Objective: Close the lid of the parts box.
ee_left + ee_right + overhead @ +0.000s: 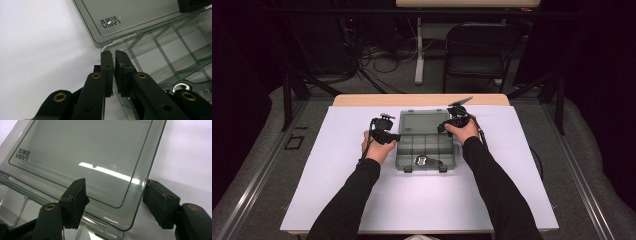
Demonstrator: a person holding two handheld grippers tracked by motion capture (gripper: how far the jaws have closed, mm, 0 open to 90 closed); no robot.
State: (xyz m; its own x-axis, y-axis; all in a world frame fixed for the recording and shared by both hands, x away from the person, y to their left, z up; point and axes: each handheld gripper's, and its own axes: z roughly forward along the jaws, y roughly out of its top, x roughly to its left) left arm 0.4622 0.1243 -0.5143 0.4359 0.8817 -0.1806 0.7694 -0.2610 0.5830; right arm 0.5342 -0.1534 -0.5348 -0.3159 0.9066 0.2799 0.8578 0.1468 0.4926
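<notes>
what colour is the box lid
Clear smoky grey lid, seen best in the right gripper view.

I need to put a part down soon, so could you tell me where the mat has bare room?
The white mat is bare left of the left tool, right of the right tool, and between the forearms. It is crowded around the open organizer box, where a metal piece lies.

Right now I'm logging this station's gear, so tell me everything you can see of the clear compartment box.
The compartment box is smoky, see-through plastic, lying open on the white table sheet. Its lid, printed with a logo, is folded back. Dividers split the base into compartments; a metal tool lies in a front one. The left hand-held gripper is shut on the base's side wall; the right hand-held gripper straddles the lid's corner, open.
</notes>
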